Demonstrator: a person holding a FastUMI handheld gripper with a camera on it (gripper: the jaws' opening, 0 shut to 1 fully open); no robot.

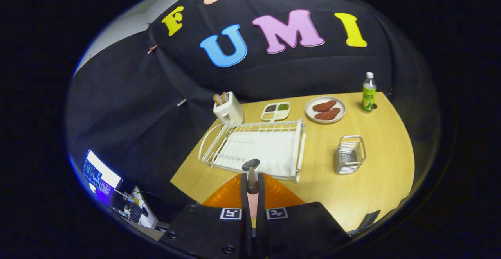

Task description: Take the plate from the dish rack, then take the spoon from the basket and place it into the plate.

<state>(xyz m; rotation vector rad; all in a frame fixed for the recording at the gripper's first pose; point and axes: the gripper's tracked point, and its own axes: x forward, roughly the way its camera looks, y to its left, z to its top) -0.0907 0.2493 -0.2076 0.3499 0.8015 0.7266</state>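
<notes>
A: How is the claw (252, 186) set at this moment?

B: Its two fingers are pressed close on the handle of the spoon (251, 173), which is pinched between them and stands up with its bowl just beyond the fingertips. The spoon is held by the handle, it is judged, so that the bowl end can be lowered first.

A: And where is the plate (231, 194) found?

B: An orange plate is seen lying directly under the fingers, on the worktop (375, 180), just in front of the dish rack (254, 145). The rack is left with nothing standing in it, so the plate is taken to have been lifted out and laid flat there to receive the spoon.

A: Is the basket (349, 154) near?

B: It is set well apart, off toward the side of the rack, with nothing visible inside.

A: What else is placed around?

B: Beyond the rack a toaster (228, 109), a divided tray (275, 111), a dish with food (325, 109) and a bottle (368, 92) are ranged along the far edge, clear of the working area.

A: What remains?

B: The spoon is judged to be hanging over the plate; only lowering and release appear to be left.
</notes>
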